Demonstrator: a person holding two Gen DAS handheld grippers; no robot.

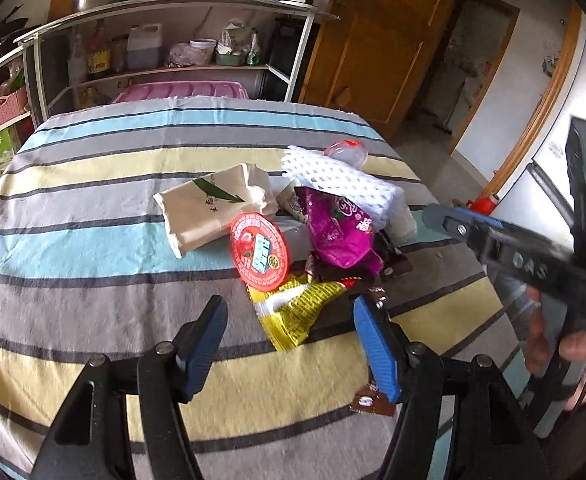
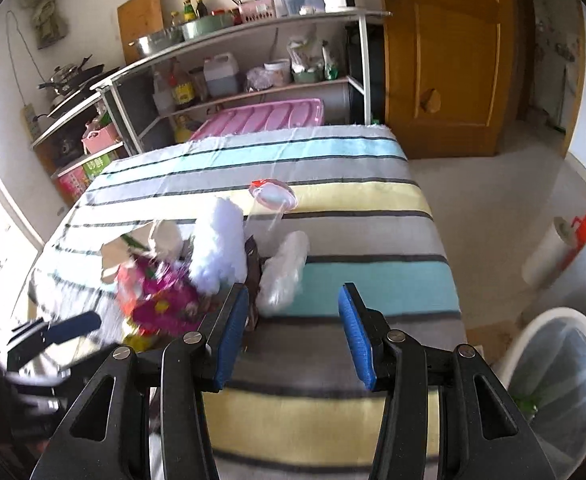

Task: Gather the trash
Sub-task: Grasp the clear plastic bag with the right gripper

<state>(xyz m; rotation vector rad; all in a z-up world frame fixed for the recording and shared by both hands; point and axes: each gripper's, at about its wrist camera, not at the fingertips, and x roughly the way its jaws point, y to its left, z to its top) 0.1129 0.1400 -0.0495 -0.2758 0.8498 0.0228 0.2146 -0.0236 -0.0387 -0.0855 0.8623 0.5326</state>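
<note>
Striped cloth, grey/blue/yellow bands, covers the table (image 1: pixel 93 208), the biggest thing in both views. Landmark is the purple wrapper (image 1: pixel 339 232) in the middle of the trash pile.

White bin (image 2: pixel 533 344) with a clear liner stands on the floor well right of the wrapper, off the table's near right corner.

Beige paper bag (image 1: pixel 213 204) lies left of the purple wrapper, near it. White foam fruit net (image 1: pixel 333 176) sits just behind the wrapper and touches it. Yellow wrapper (image 1: pixel 297 312) lies in front, partly under the pile. Red round lid (image 1: pixel 259 256) leans just left of the purple wrapper, tilted up on edge. Clear plastic cup (image 1: pixel 347 152) with a red rim lies behind the foam net. Small brown wrapper (image 1: pixel 373 402) lies on the cloth nearest the camera, under the left gripper's right finger.

Left gripper (image 1: pixel 289 344) hangs above the cloth in front of the yellow wrapper, jaws apart, nothing gripped. Right gripper (image 2: pixel 293 332) is to the right of the pile, jaws wide apart, empty; the view is motion blurred. A hand (image 1: pixel 573 356) holds it.
</note>
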